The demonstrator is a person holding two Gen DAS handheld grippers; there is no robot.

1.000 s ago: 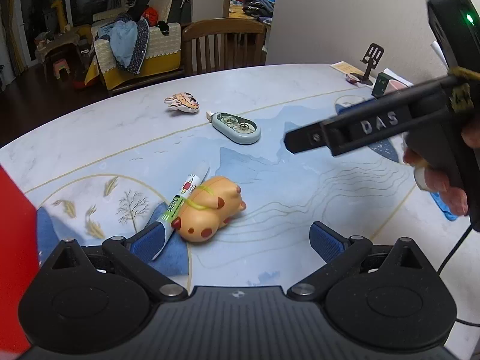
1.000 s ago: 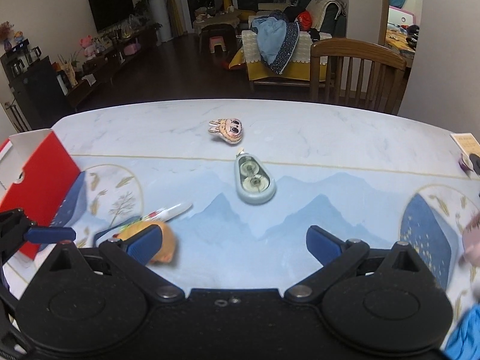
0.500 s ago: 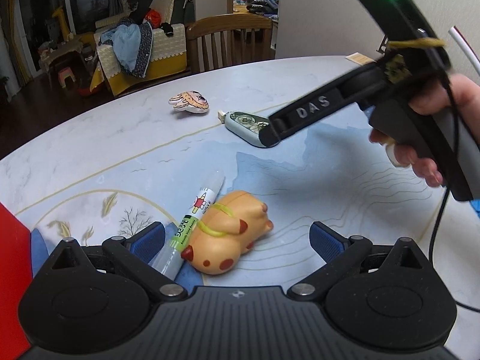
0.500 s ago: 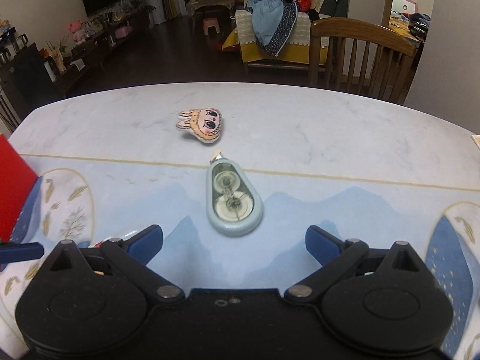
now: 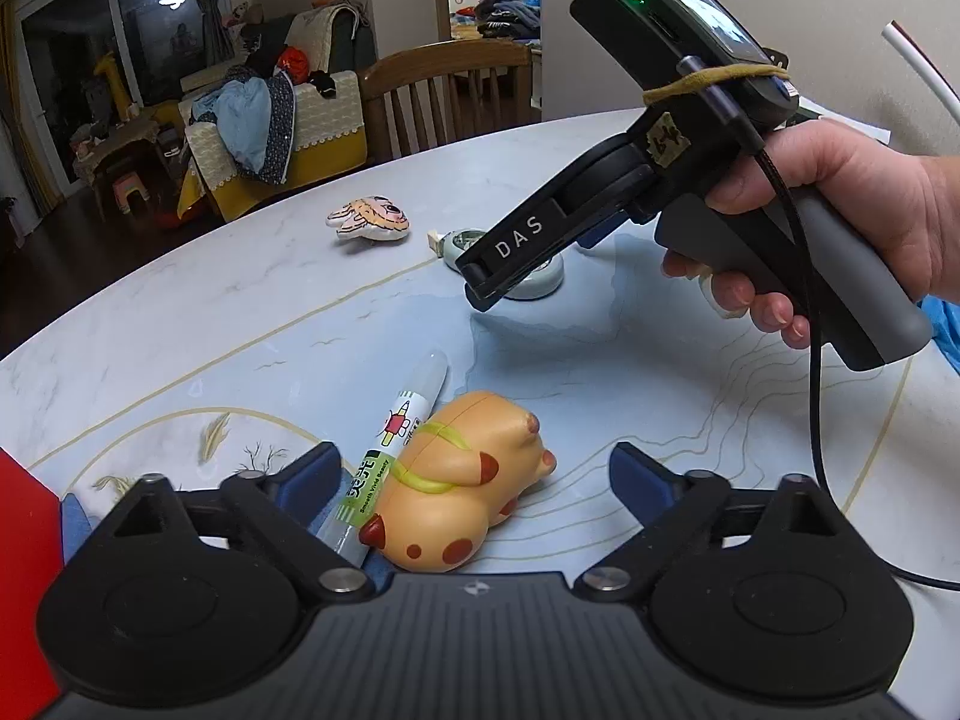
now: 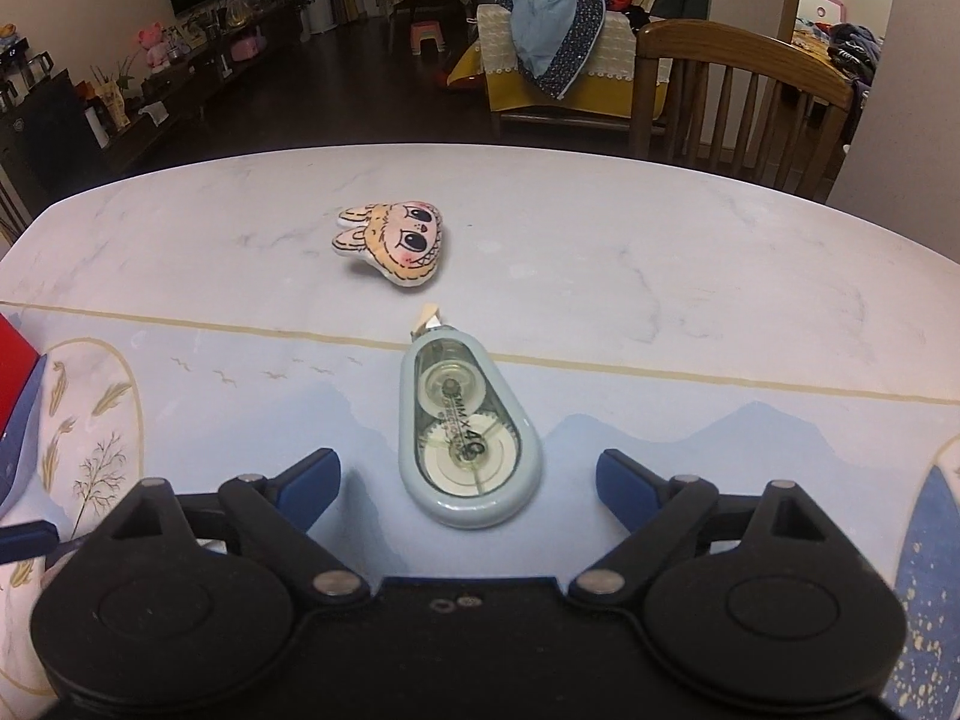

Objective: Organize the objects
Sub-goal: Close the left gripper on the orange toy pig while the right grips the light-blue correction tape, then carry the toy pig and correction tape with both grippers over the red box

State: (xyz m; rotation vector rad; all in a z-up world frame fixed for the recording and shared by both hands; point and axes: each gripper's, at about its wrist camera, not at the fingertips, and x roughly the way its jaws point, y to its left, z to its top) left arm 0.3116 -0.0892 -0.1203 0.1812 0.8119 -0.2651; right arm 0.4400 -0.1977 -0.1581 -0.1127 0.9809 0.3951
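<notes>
My left gripper [image 5: 474,474] is open, its jaws either side of an orange spotted toy animal [image 5: 462,492] and a white marker pen [image 5: 390,450] lying against it on the table mat. My right gripper [image 6: 468,480] is open, with a pale blue correction tape dispenser [image 6: 465,438] lying flat between its fingers. In the left wrist view the right gripper's fingers [image 5: 516,246] hang over that dispenser [image 5: 534,282], held by a hand. A flat bunny-face charm [image 6: 393,243] lies beyond the dispenser; it also shows in the left wrist view [image 5: 369,222].
A red box [image 5: 24,516] stands at the left table edge; its corner shows in the right wrist view [image 6: 15,342]. A wooden chair [image 6: 738,96] stands behind the table's [image 6: 660,252] far edge. A black cable [image 5: 816,420] trails from the right gripper.
My right gripper has moved forward and down over the correction tape dispenser, which now lies between its fingers. My left gripper has edged closer to the toy animal and marker.
</notes>
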